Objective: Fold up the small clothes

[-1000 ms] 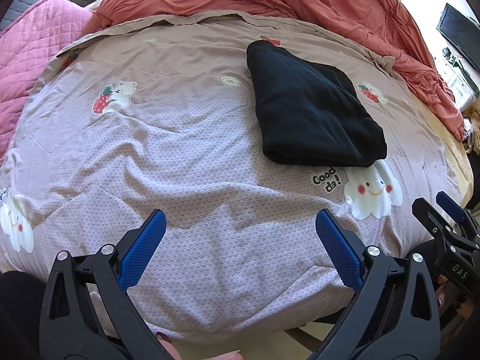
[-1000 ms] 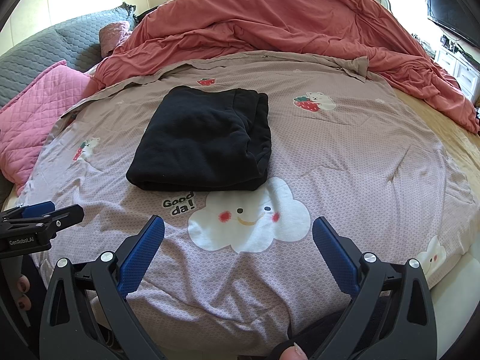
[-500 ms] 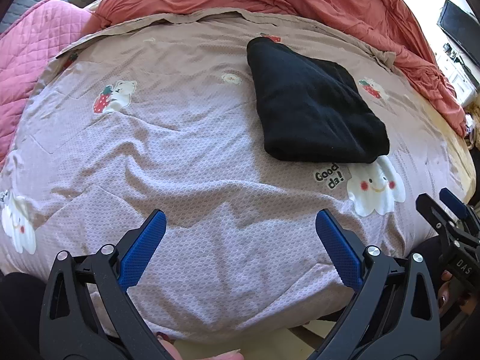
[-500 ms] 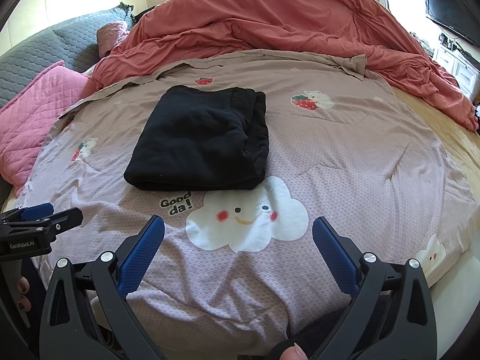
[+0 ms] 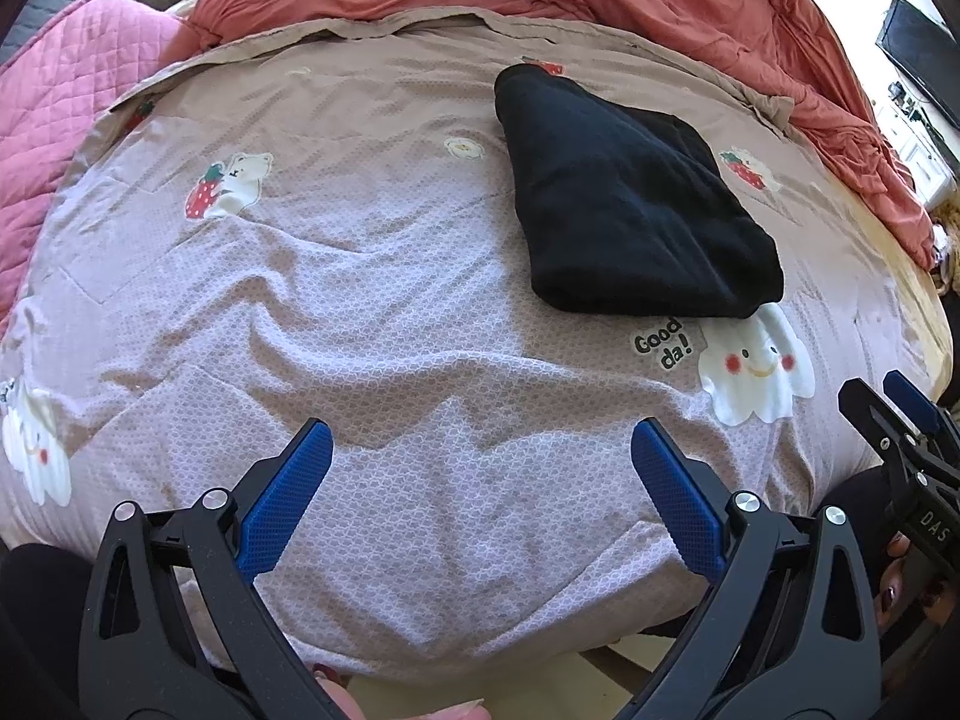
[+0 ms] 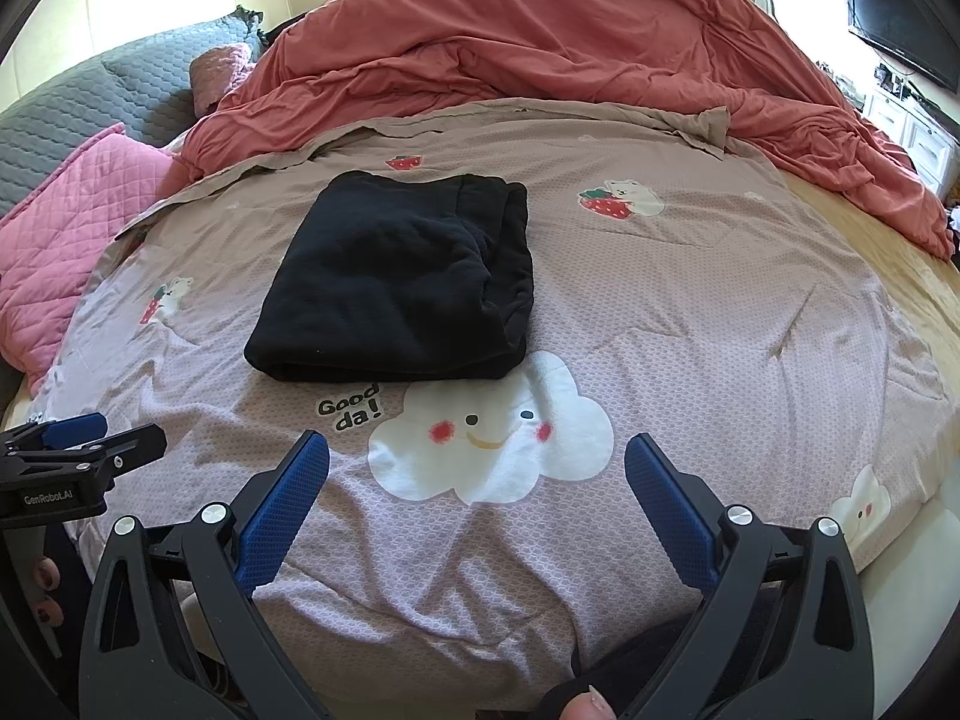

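The left tongs (image 5: 480, 468) are hovering over the near edge of the bed with their blue pads spread wide apart, gripping nothing. The right tongs (image 6: 477, 480) are doing the same, pads wide apart and empty, above the bedspread (image 6: 690, 312). In the left wrist view the right tongs (image 5: 900, 414) are showing at about 4 o'clock, by the bed's edge; in the right wrist view the left tongs (image 6: 78, 450) are sitting at about 9 o'clock, with painted fingernails showing below them.

The black garment (image 6: 396, 282) is lying folded into a thick rectangle on the bedspread, well apart from both tongs. From the right tongs it is lying at about 11 o'clock, its near edge just beside the "Good da!" lettering (image 6: 348, 414) and touching the top of the white cloud face (image 6: 492, 438). From the left tongs the black garment (image 5: 630, 210) is lying at about 1 o'clock.

The mauve bedspread, printed with bears and strawberries, is lying wrinkled near the tongs. Beyond it, at 12 o'clock, a rust-red duvet (image 6: 570, 48) is lying heaped across the far side of the bed. A pink quilted pillow (image 6: 66, 210) is resting at 10 o'clock, with a grey quilted headboard (image 6: 120, 90) behind it. A dark screen (image 6: 900, 18) is hanging at 2 o'clock.
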Demonstrator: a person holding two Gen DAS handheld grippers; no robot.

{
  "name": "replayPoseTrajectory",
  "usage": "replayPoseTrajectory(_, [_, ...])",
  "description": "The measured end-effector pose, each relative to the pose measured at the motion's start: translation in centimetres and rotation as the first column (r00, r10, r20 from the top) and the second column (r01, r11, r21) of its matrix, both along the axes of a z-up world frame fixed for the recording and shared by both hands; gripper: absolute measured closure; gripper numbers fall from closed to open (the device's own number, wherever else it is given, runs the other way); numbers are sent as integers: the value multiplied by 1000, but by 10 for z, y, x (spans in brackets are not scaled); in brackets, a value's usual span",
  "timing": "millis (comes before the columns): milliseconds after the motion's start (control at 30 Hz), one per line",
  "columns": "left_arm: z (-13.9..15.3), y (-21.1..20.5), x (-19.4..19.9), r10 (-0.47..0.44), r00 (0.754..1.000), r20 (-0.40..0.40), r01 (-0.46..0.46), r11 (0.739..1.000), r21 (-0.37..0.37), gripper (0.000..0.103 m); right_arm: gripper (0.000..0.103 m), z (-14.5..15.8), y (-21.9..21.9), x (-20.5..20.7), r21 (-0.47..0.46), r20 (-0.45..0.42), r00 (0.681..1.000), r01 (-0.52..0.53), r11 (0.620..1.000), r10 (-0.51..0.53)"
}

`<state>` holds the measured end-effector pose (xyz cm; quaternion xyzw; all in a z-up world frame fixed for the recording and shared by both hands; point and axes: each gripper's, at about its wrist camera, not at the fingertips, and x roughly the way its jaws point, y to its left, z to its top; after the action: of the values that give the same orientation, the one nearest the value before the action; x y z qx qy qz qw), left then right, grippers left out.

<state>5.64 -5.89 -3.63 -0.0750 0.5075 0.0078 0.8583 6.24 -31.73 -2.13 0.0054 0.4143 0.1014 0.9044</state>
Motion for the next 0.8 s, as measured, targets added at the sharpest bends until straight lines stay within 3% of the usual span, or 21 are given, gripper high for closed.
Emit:
replayPoseTrajectory(133, [-3, 7, 2, 21, 999, -27, -22, 999, -34, 9, 5, 0, -7, 2, 16, -5, 1000, 23, 1000, -23])
replayPoseTrajectory(300, [-4, 39, 4, 91, 995, -47, -93, 995, -34, 9, 5, 25, -57, -4, 102, 55, 976, 205, 973, -211])
replayPoseTrajectory(433, [5, 110, 6, 240, 971, -9, -240, 970, -35, 9, 5, 49, -145, -13, 102, 138, 895, 414, 905, -425])
replayPoseTrajectory(533, [8, 193, 0, 422, 907, -1, -421, 906, -39, 9, 5, 41, -236, -28, 39, 174, 771, 617, 786, -613])
replayPoseTrajectory(600, [4, 250, -6, 537, 844, -16, -537, 844, -16, 9, 5, 16, -313, -47, -19, 150, 642, 762, 647, -752])
replayPoseTrajectory(633, [0, 280, -10, 591, 806, -29, -591, 807, 7, 9, 5, 7, -334, -53, -43, 141, 603, 796, 604, -785])
replayPoseTrajectory(667, [-5, 308, -14, 639, 768, -40, -638, 769, 30, 9, 5, -10, -371, -64, -86, 123, 531, 847, 524, -839])
replayPoseTrajectory(767, [-18, 376, -25, 750, 659, -65, -743, 662, 101, 9, 5, -49, -449, -96, -124, 37, 367, 924, 361, -929])
replayPoseTrajectory(800, [-22, 392, -28, 771, 633, -68, -763, 636, 115, 9, 5, -60, -469, -104, -140, 6, 317, 939, 313, -948])
